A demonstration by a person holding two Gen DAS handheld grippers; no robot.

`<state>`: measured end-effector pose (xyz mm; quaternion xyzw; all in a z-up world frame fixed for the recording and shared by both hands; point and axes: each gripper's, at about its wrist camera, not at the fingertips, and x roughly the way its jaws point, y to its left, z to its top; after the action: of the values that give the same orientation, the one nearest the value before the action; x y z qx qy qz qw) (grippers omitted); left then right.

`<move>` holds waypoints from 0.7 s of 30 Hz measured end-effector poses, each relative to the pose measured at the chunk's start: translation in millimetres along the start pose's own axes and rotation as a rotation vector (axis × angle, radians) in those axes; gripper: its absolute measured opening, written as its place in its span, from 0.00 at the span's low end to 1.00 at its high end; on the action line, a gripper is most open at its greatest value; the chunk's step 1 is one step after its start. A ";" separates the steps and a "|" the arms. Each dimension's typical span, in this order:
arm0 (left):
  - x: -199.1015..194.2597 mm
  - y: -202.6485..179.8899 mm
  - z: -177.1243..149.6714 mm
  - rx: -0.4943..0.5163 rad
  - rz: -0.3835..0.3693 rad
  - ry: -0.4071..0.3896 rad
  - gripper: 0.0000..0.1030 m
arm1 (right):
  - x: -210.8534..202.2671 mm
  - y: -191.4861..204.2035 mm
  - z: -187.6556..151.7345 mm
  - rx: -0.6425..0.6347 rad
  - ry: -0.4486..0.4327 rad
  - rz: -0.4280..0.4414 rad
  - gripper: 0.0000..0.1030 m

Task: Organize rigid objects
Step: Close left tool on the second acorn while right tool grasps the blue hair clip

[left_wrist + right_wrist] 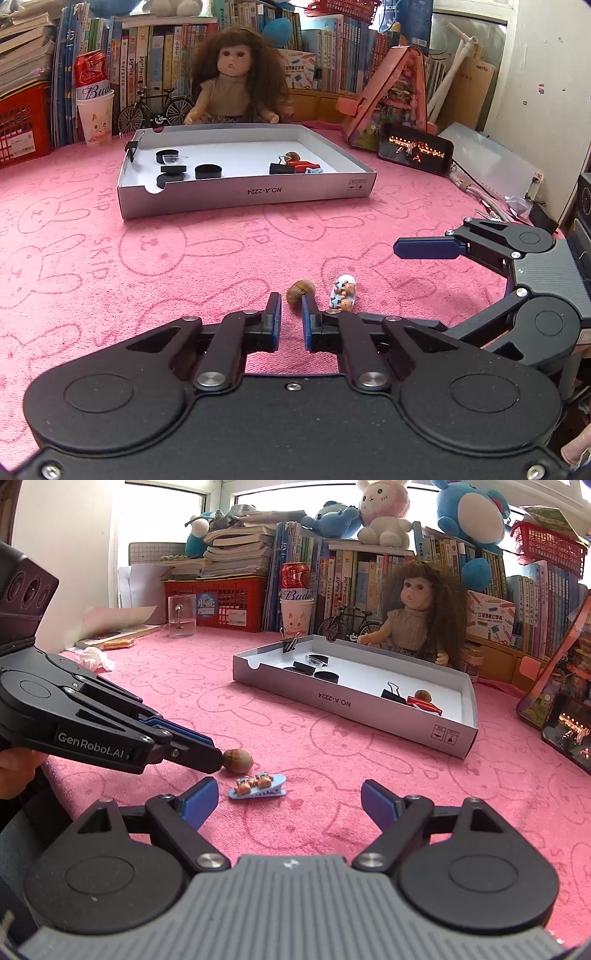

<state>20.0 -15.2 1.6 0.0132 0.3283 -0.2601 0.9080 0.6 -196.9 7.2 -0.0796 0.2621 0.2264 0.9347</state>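
Left gripper (pixel 290 308) at nut (pixel 238 760) — jaws narrow, tips touching it.
Hair clip (pixel 256 786) lies flat, long axis left-right in the right wrist view; right gripper (pixel 290 805) level, jaws wide.

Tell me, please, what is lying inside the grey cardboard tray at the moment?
Inside the tray: black round caps, a clear lens-like piece, a black binder clip, a red piece, a nut, something small and blue. The front wall hides the nearest floor strip.

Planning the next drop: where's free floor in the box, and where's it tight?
Free: the middle of the box, between the black discs and the binder clip, plus the far strip along the back wall. Crowded: left end with the discs, right corner with clip, nut and red piece.
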 end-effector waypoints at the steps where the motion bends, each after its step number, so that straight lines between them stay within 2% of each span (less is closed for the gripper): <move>1: 0.5 0.3 0.2 -0.002 0.001 0.000 0.11 | 1.2 0.9 0.2 -0.001 0.001 0.007 0.88; 5: 0.7 0.0 0.2 0.000 0.004 -0.001 0.11 | 8.1 3.6 0.3 -0.007 0.010 0.032 0.81; 9: 2.9 -1.4 0.3 0.009 0.012 -0.004 0.12 | 13.8 4.4 1.3 -0.013 0.024 0.049 0.67; 16: 7.6 -0.9 0.5 0.008 0.031 -0.001 0.12 | 13.9 3.0 1.5 -0.001 0.033 0.099 0.47; 21: 8.6 -0.4 0.8 0.008 0.043 -0.007 0.12 | 13.1 4.2 1.1 0.004 0.022 0.101 0.40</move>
<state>26.0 -19.7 -2.8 0.0232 0.3238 -0.2418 0.9144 9.0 -187.8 1.2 -0.0666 0.2765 0.2720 0.9193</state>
